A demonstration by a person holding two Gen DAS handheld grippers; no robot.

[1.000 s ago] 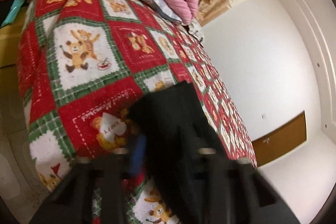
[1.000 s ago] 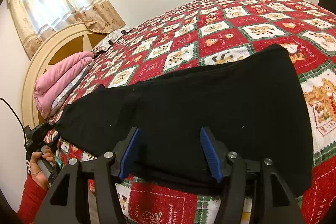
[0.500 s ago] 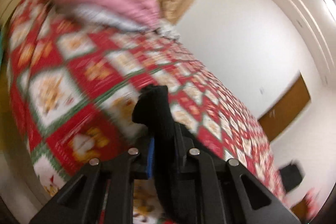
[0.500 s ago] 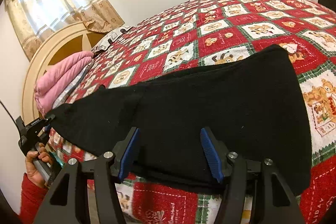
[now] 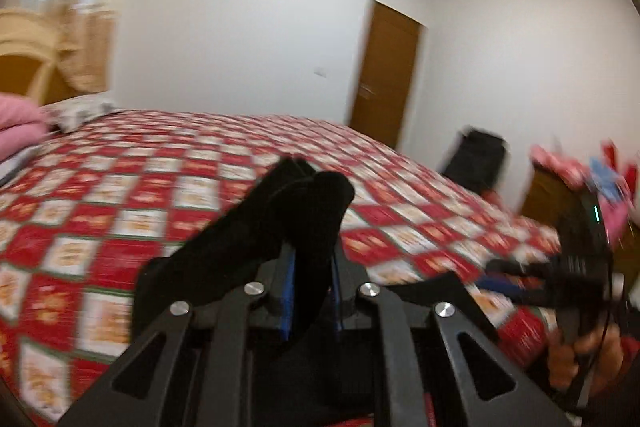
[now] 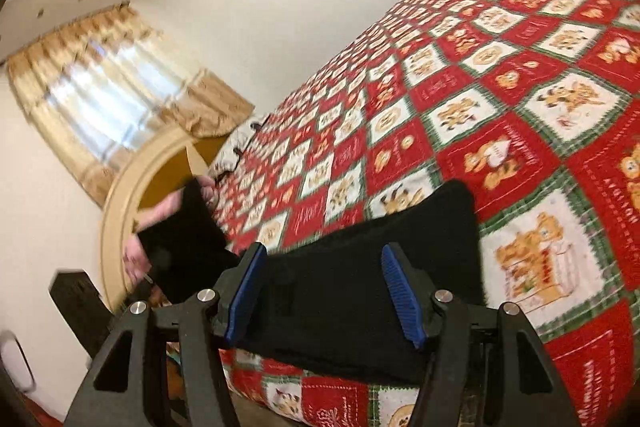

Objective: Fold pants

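The black pants (image 6: 372,267) lie near the front edge of the bed on a red patchwork quilt (image 6: 520,87). My left gripper (image 5: 312,287) is shut on one end of the pants (image 5: 288,223) and holds it lifted above the quilt (image 5: 160,187). That raised end shows at the left of the right wrist view (image 6: 180,247). My right gripper (image 6: 324,291) is open, its blue pads on either side of the pants' near part, not closed on it. It also shows at the right of the left wrist view (image 5: 520,283).
Pink folded bedding (image 5: 16,131) and a pillow (image 5: 76,111) lie at the head of the bed by the arched headboard (image 6: 132,187). A brown door (image 5: 384,79) stands in the far wall. A black bag (image 5: 476,159) and a cluttered cabinet (image 5: 560,195) stand beyond the bed.
My left gripper has lifted its end of the pants and swung it toward the right gripper's side; its view turned from the headboard to the door. The right gripper stayed open.
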